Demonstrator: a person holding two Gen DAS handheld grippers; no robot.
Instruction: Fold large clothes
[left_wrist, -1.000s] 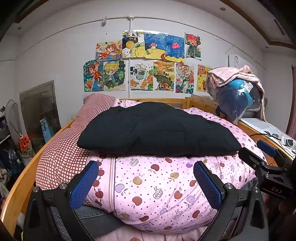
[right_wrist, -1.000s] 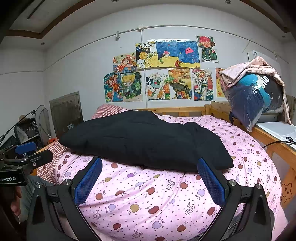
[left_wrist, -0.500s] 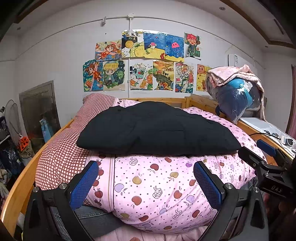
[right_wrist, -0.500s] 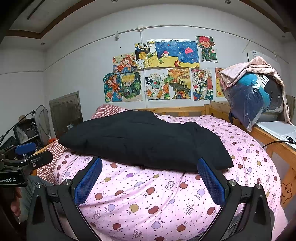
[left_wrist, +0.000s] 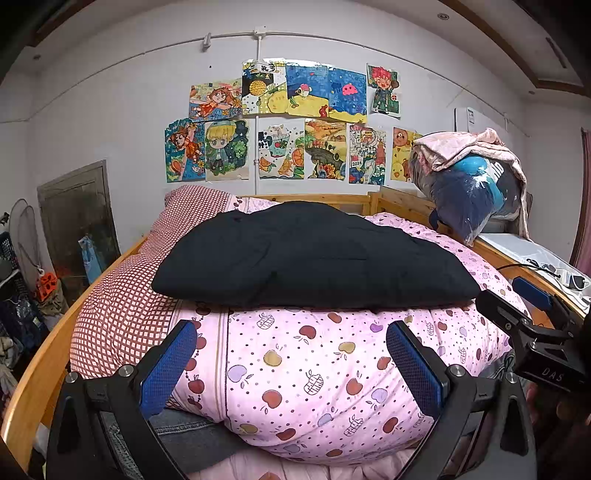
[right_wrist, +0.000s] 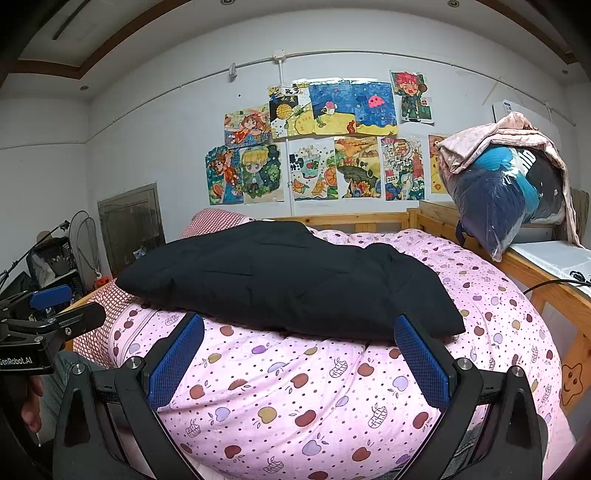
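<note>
A black padded garment (left_wrist: 314, 258) lies folded into a thick, flat bundle on top of the pink quilt (left_wrist: 332, 362), stitch lines faint across its dark surface. The left gripper (left_wrist: 291, 354) and right gripper (right_wrist: 299, 350) hover in front of the quilt, jaws spread wide and empty. Sleeves and collar cannot be made out; the garment's far edge is hidden behind its own bulk.

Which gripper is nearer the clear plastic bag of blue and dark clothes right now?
Right. The right gripper is open at the black padded garment's front edge, on the side of the plastic bag. The left gripper, also open, sits farther over by the red-checked bedding.
</note>
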